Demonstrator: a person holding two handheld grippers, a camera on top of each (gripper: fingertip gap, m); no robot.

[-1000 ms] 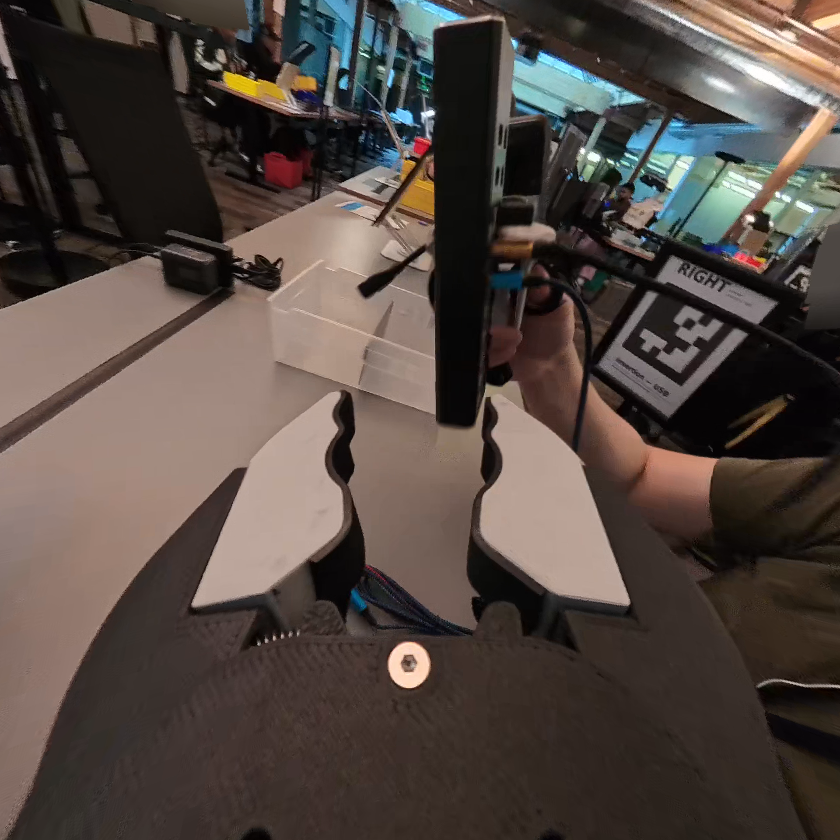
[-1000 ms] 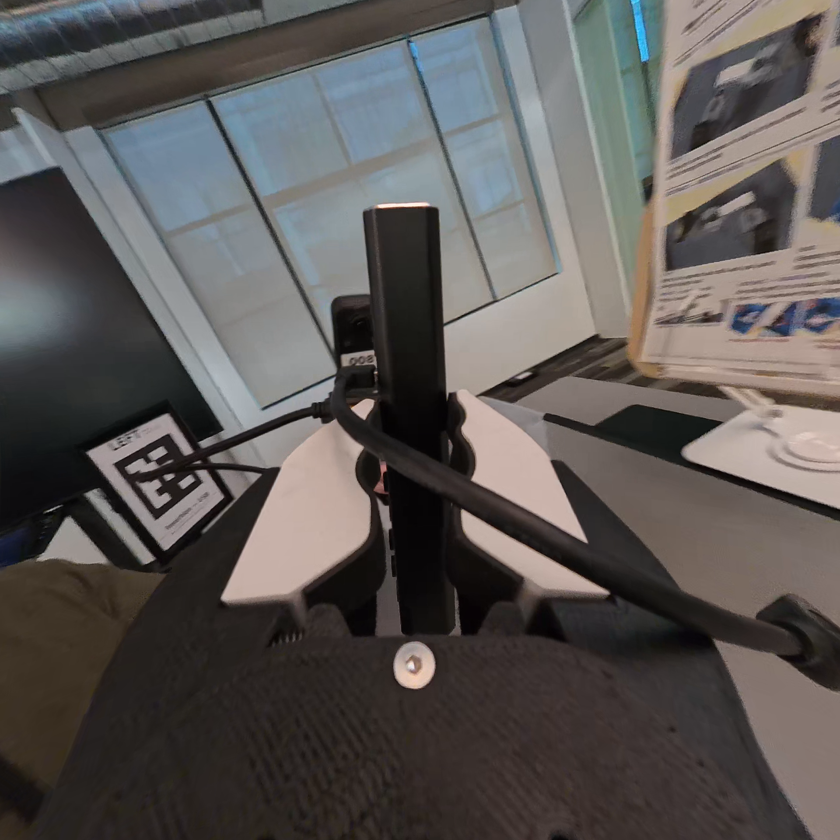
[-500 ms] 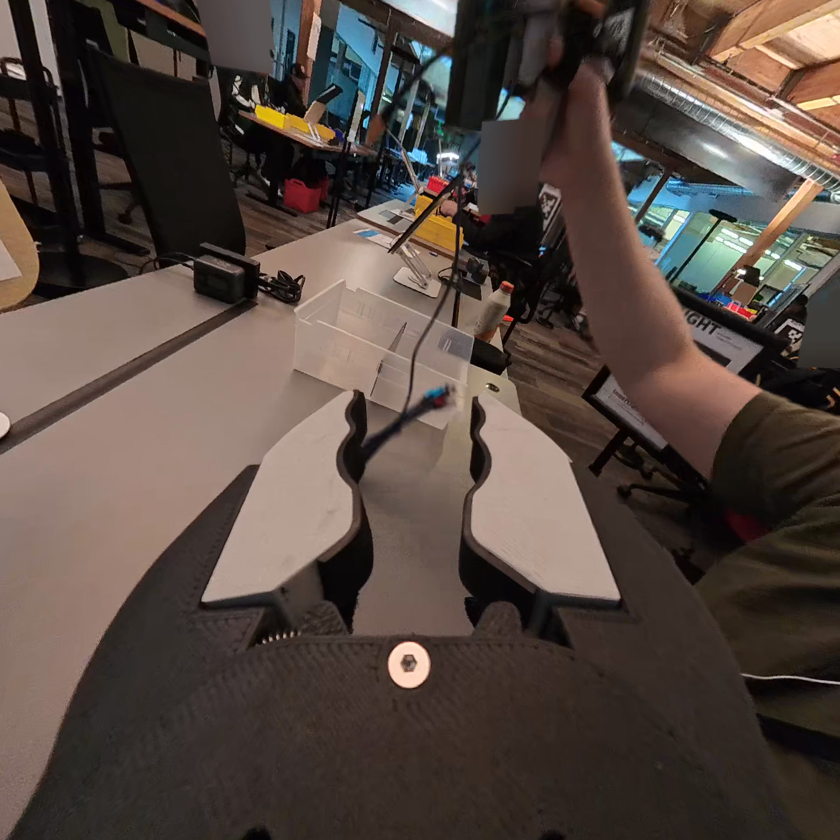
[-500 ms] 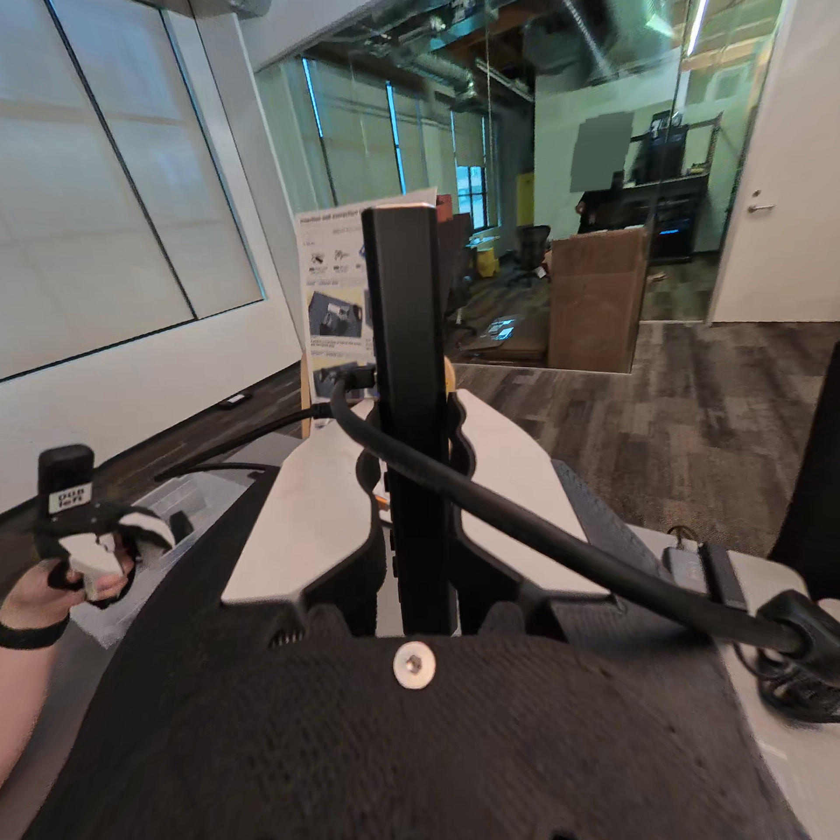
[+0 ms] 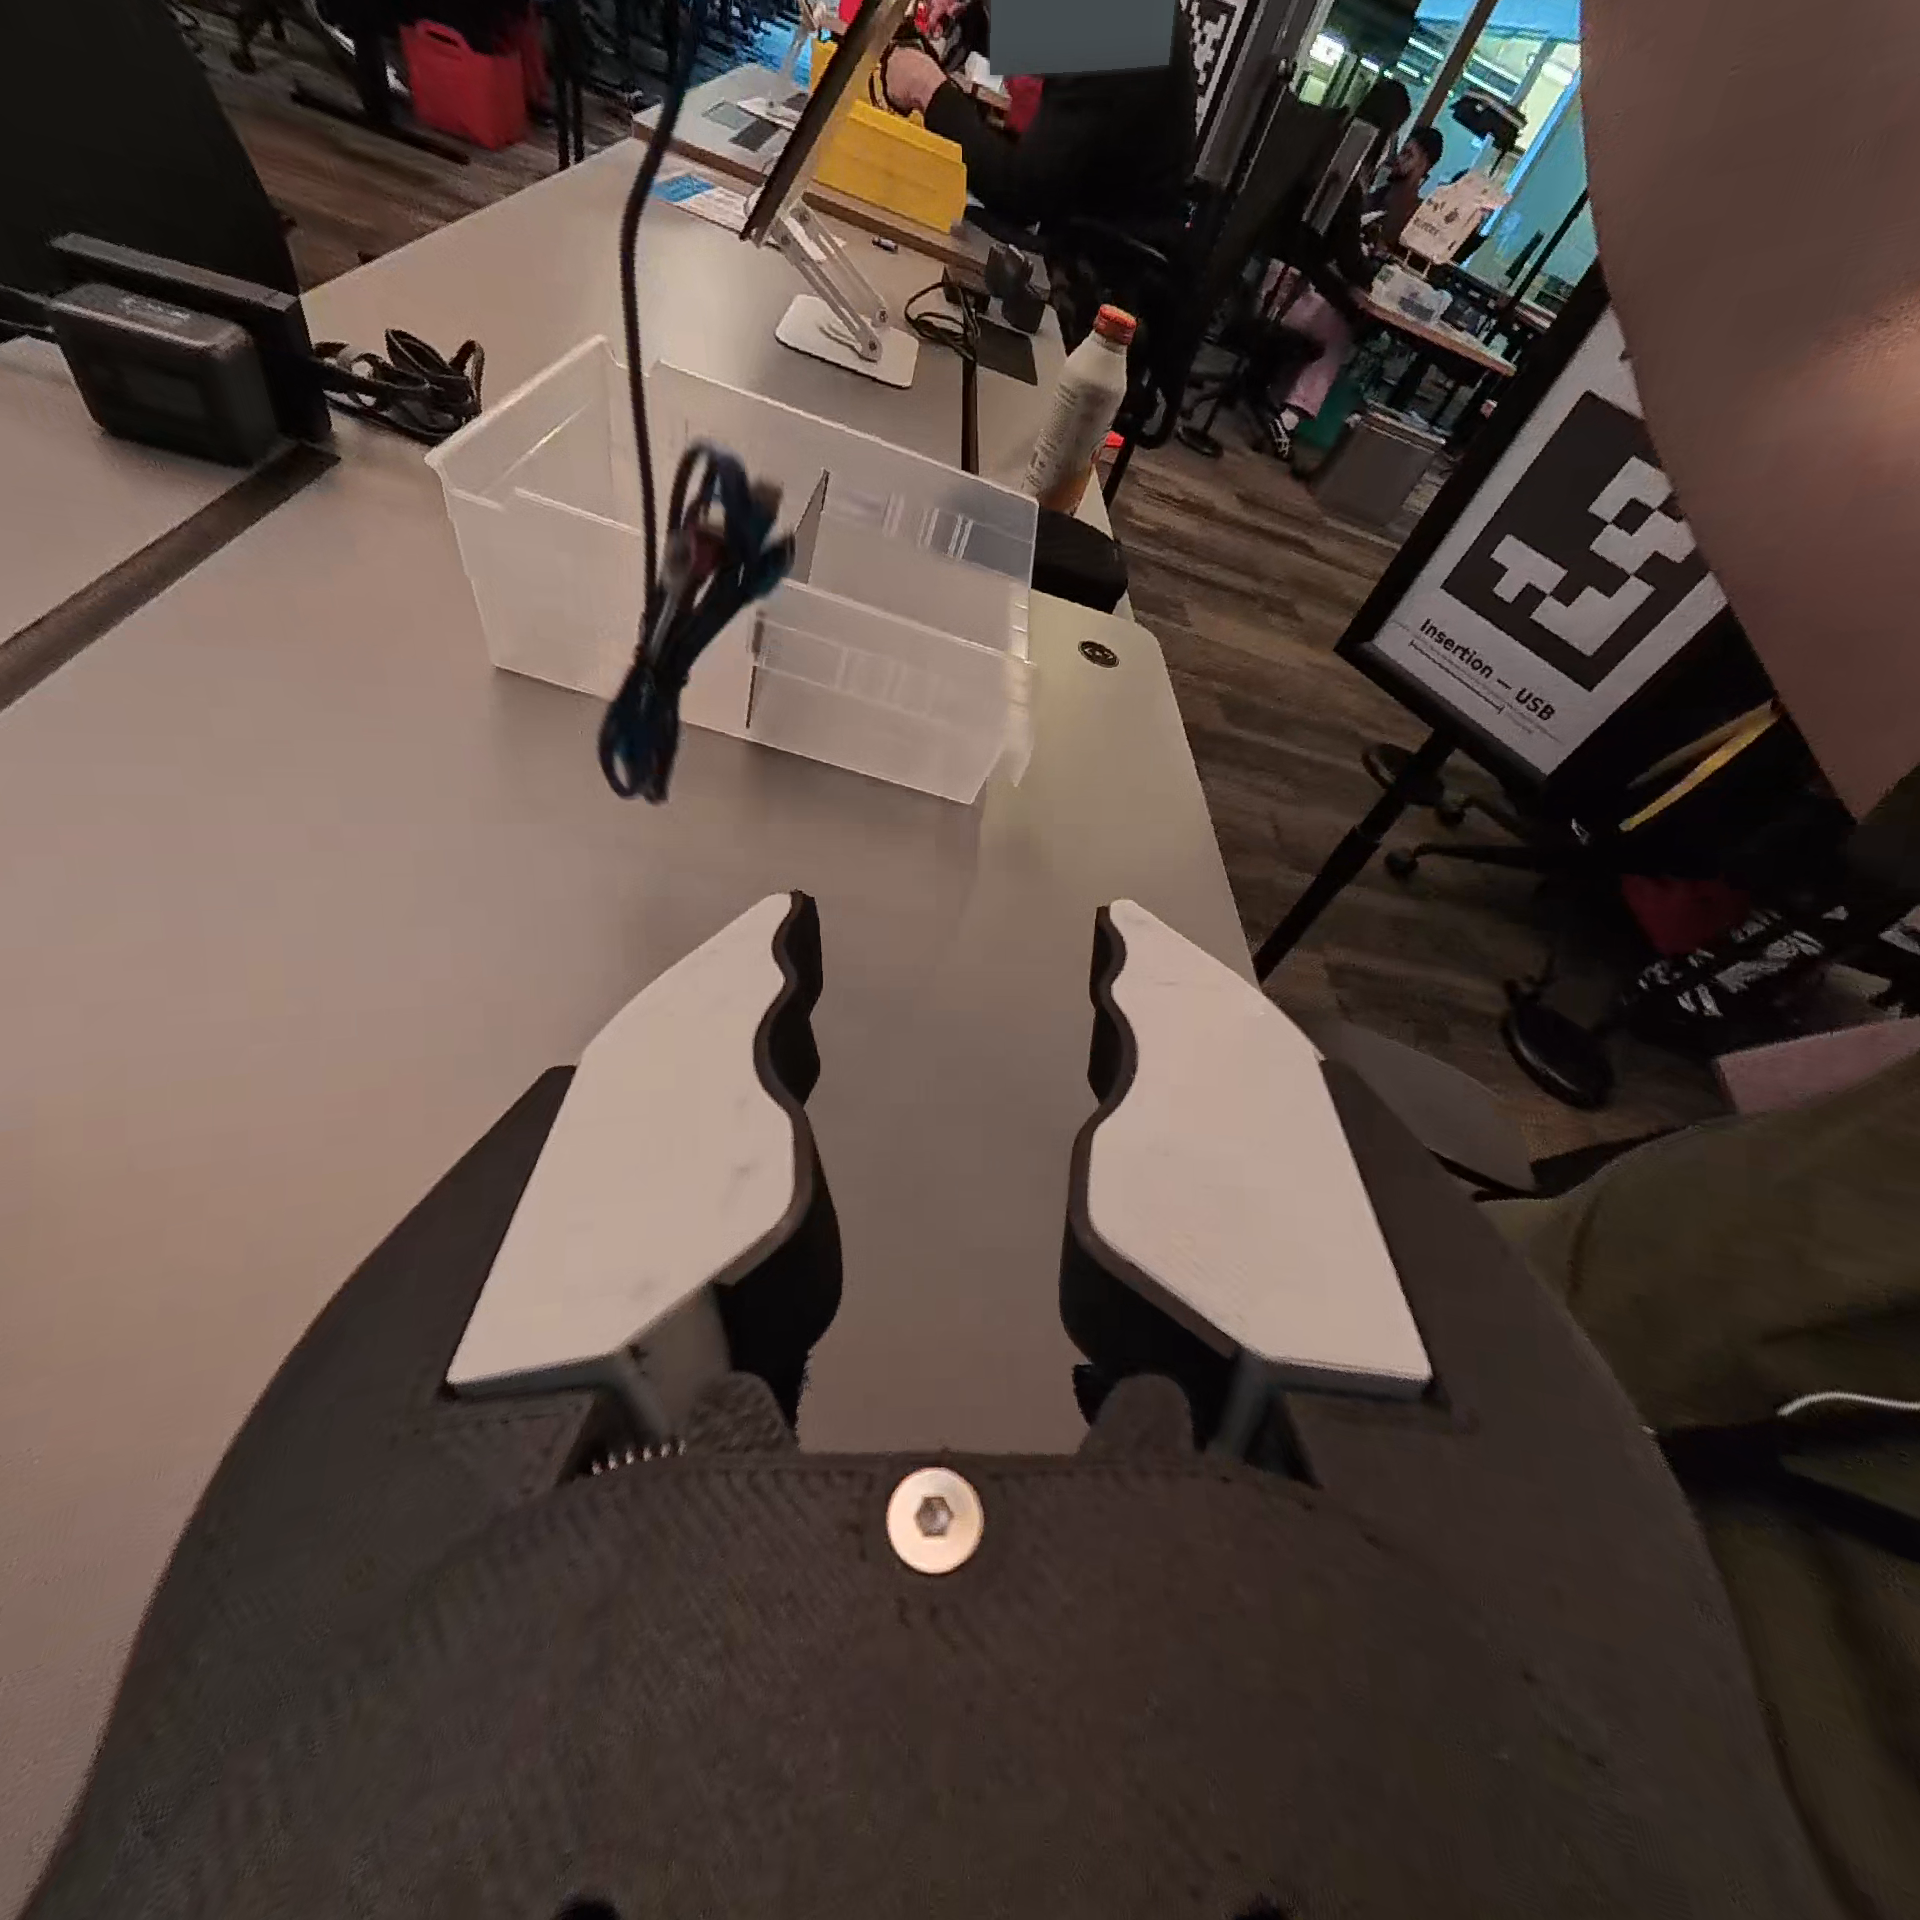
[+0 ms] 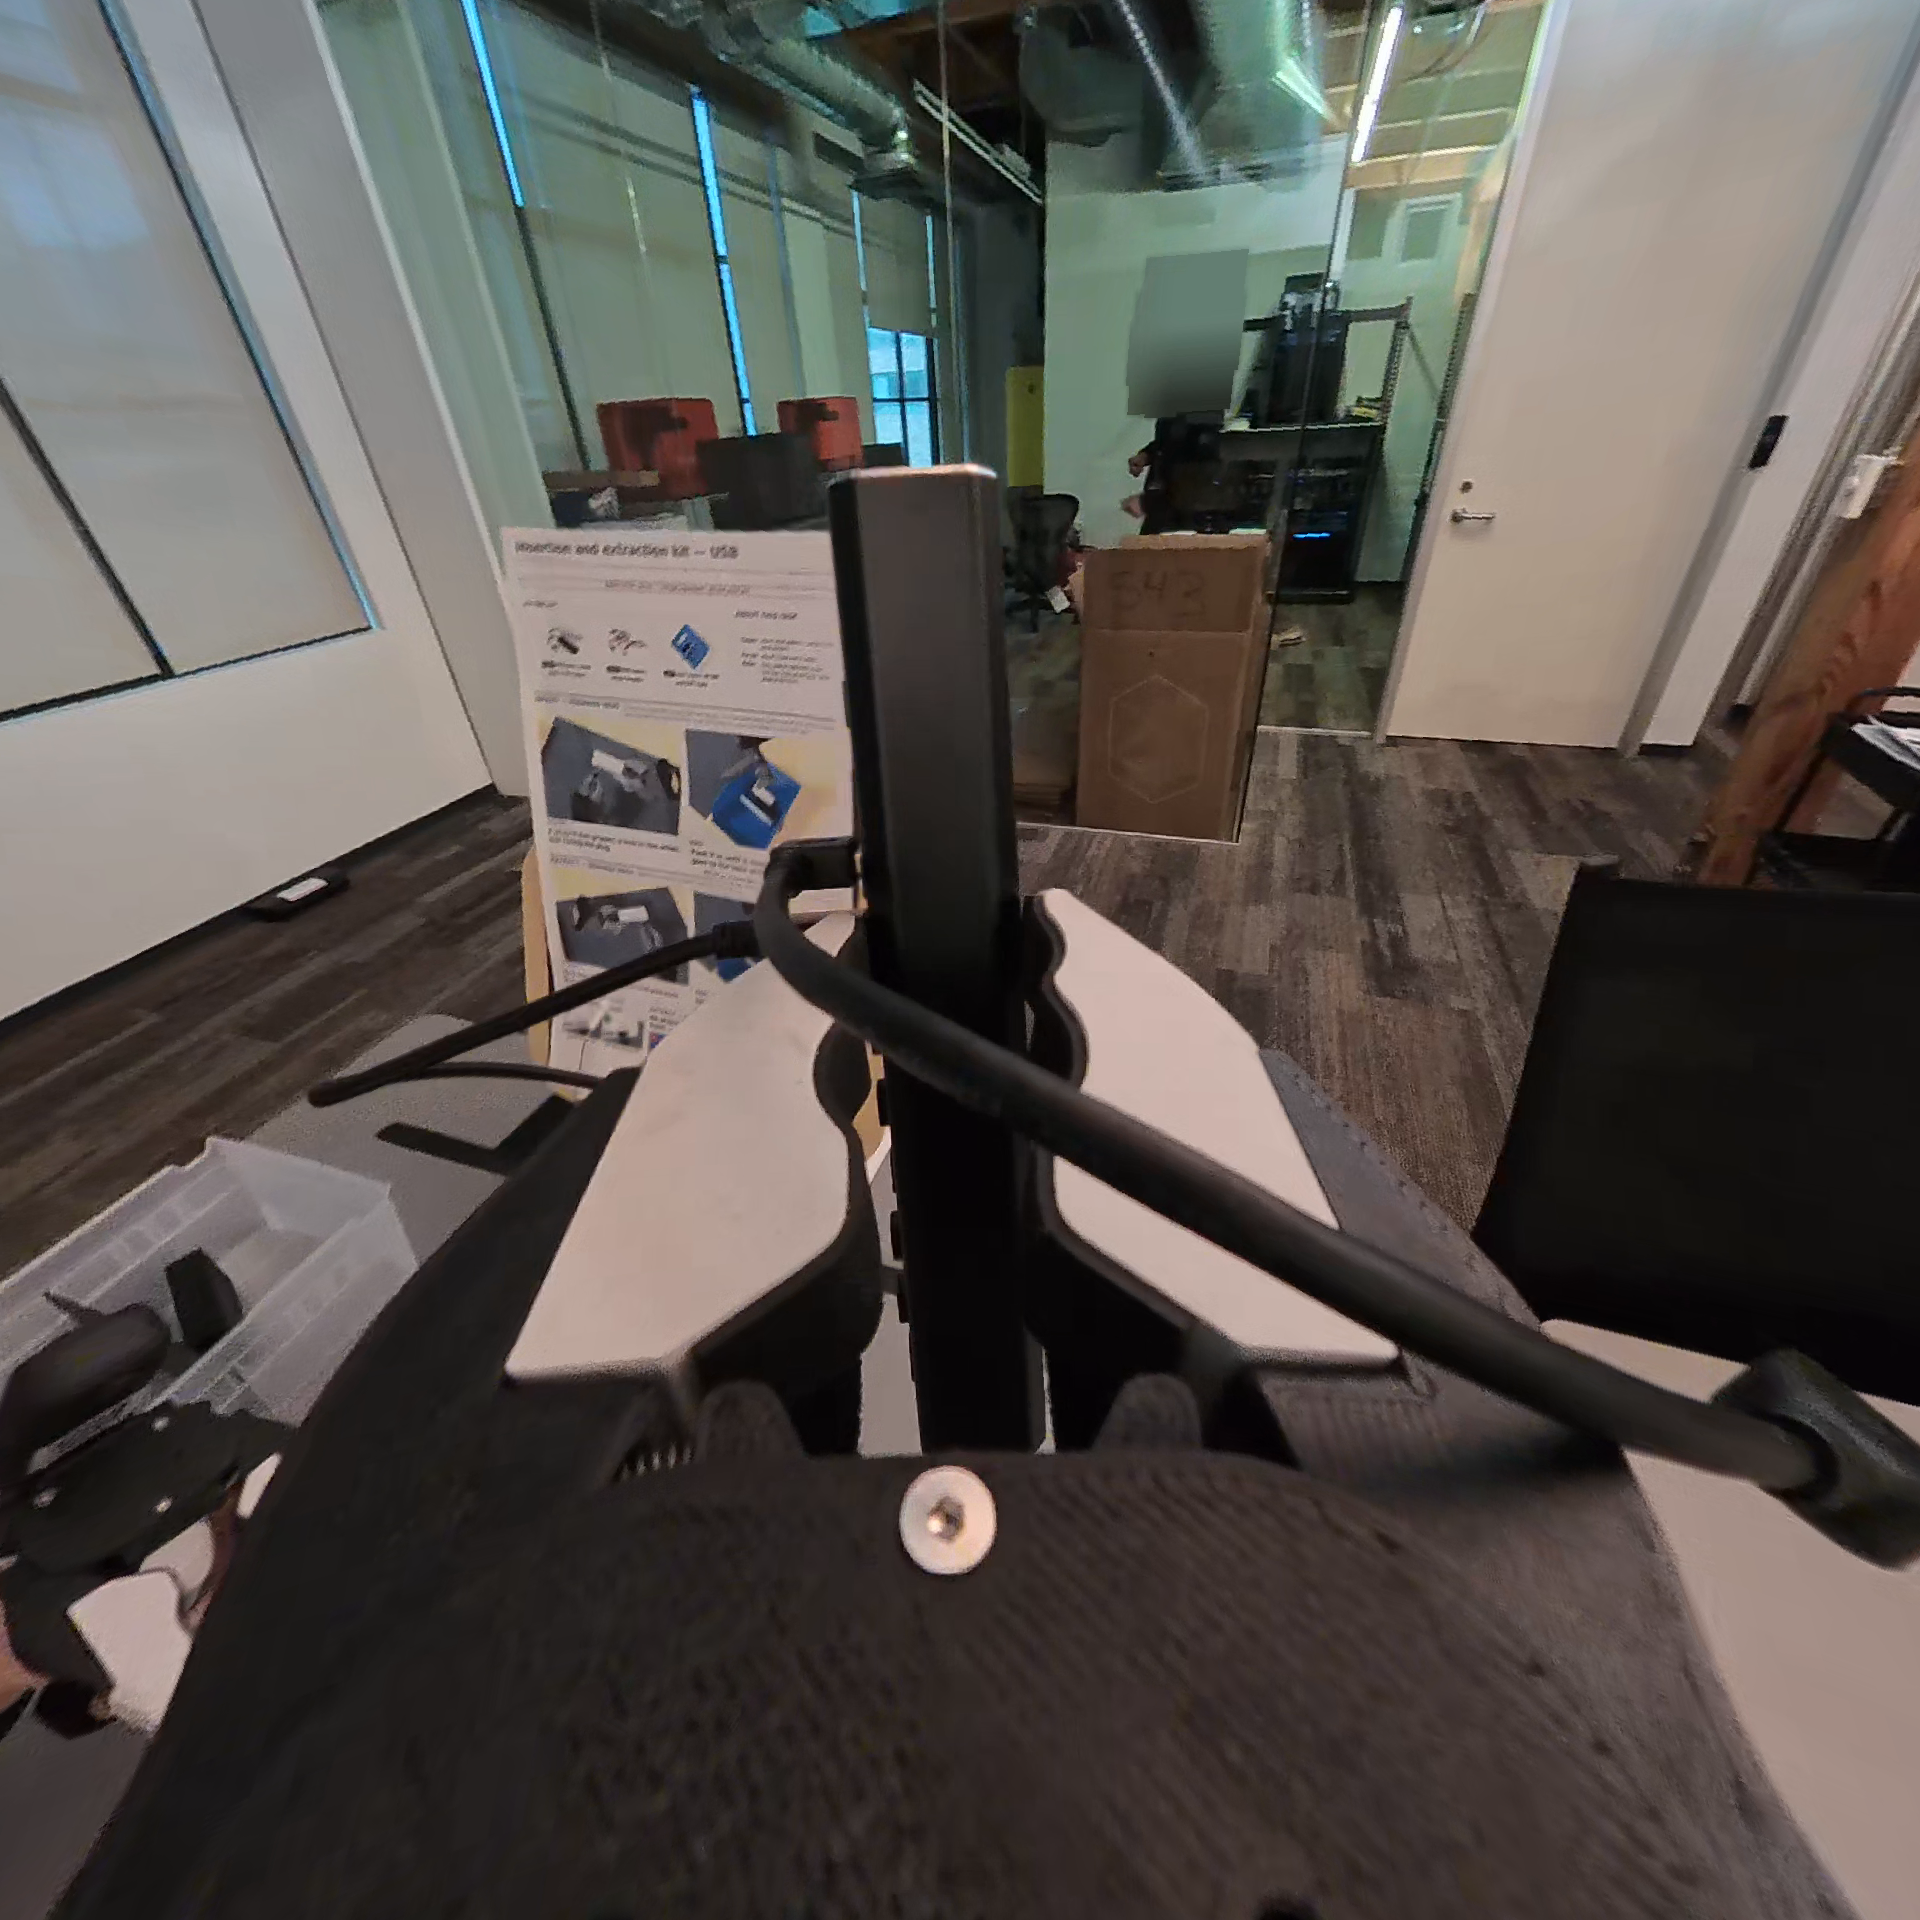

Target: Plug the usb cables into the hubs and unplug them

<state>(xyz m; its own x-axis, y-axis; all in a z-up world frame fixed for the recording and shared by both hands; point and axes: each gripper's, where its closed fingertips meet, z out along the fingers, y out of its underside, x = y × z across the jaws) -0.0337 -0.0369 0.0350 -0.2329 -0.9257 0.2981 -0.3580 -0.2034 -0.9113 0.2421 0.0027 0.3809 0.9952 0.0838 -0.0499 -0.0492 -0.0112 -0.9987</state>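
The right tool [image 6: 951, 1049] squeezes the black hub [image 6: 925, 831] and holds it upright, likely so its plugged cable [image 5: 675, 582] hangs free above the desk [image 5: 312, 883]. The left tool [image 5: 951, 997] waits open and empty, maybe ready to grab it.

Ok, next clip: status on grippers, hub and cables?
Left hand-held gripper open, empty. Right hand-held gripper shut on black hub, cable plugged in. Bundled cable dangling before clear bin.
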